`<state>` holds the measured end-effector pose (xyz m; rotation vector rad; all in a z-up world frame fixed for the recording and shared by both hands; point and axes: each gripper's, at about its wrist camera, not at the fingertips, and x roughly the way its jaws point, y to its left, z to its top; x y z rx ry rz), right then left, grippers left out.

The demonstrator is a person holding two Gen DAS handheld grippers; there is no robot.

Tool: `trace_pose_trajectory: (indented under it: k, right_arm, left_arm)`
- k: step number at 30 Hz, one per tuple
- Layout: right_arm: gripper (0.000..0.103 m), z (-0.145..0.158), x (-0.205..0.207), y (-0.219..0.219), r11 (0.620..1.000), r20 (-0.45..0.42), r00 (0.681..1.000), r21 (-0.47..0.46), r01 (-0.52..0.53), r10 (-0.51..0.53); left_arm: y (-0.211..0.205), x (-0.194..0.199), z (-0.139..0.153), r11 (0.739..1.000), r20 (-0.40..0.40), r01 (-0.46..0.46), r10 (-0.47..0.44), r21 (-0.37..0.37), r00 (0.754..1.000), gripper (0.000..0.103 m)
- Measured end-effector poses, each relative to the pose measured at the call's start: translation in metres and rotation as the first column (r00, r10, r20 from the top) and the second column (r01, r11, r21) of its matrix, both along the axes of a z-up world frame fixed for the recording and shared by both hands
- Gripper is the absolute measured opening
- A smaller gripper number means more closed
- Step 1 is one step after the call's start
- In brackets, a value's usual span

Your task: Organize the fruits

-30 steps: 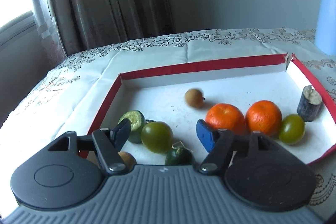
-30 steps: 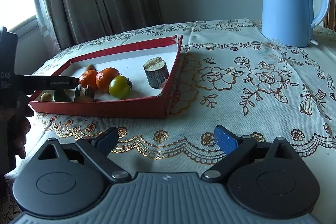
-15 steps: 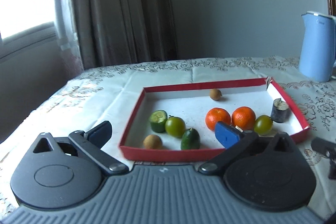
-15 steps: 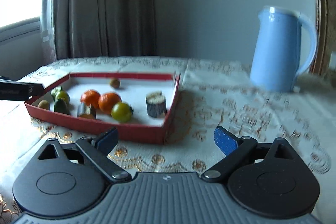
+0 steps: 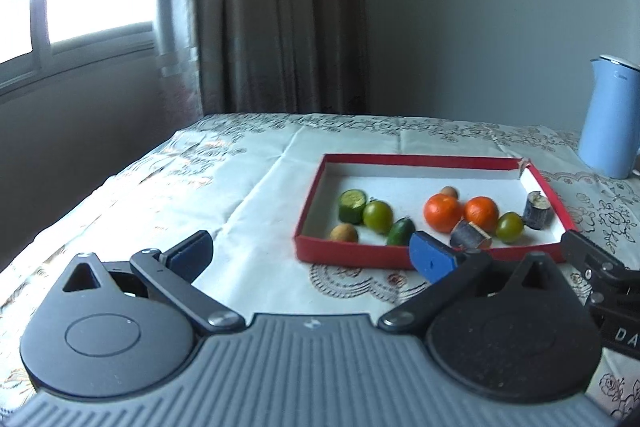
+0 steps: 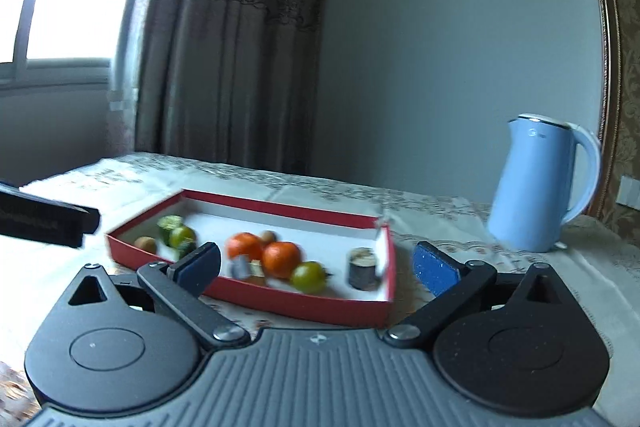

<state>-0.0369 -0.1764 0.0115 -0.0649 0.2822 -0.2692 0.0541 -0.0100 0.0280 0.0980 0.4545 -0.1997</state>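
Observation:
A red-rimmed tray (image 5: 420, 159) (image 6: 280, 203) holds the fruit: two oranges (image 5: 442, 213) (image 6: 282, 259), two green tomatoes (image 5: 377, 215), cucumber pieces (image 5: 352, 205), two small brown fruits (image 5: 344, 233) and dark cane stubs (image 5: 536, 211). My left gripper (image 5: 311, 255) hovers open and empty in front of the tray's near left corner. My right gripper (image 6: 318, 264) hangs before the tray's front wall. Its jaws are opening with nothing between them. A finger of it shows at the right edge of the left wrist view.
A light blue kettle (image 5: 612, 123) (image 6: 536, 187) stands on the embroidered tablecloth (image 5: 240, 187) right of the tray. Curtain, window and wall lie behind the table. The left gripper's black body (image 6: 48, 219) juts in at the left edge of the right wrist view.
My left gripper has pulled back out of the tray and risen, and its jaws have spread wide. My right gripper has also backed off and lifted, so the tray now looks smaller.

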Motion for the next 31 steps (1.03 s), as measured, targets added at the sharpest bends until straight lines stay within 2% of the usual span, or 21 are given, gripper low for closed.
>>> trace_pose_trajectory:
  k: [6,11,17,22,31]
  right_arm:
    - [0.103,-0.002,0.001,0.029,0.999,-0.016,0.999,0.013,-0.051,0.051]
    - [0.103,-0.008,0.002,0.047,0.996,-0.041,0.995,-0.001,-0.089,0.089]
    - [0.103,-0.012,0.003,0.055,0.993,-0.063,0.991,0.002,-0.119,0.119]
    - [0.103,-0.013,0.004,0.059,0.992,-0.067,0.989,-0.003,-0.130,0.129]
    - [0.103,-0.014,0.008,0.059,0.992,-0.075,0.989,0.004,-0.129,0.129]
  left_arm:
    - [0.021,-0.007,-0.002,1.000,-0.011,-0.012,0.012,-0.026,1.000,0.103]
    - [0.030,-0.008,-0.004,0.999,-0.016,-0.048,0.048,0.011,0.999,0.103]
    - [0.040,0.001,-0.011,0.999,-0.078,-0.048,0.047,-0.017,0.996,0.103]
    - [0.040,0.003,-0.016,0.998,-0.083,-0.056,0.056,0.001,0.995,0.103]
    - [0.036,-0.001,-0.017,0.997,-0.015,-0.082,0.082,0.016,0.997,0.103]
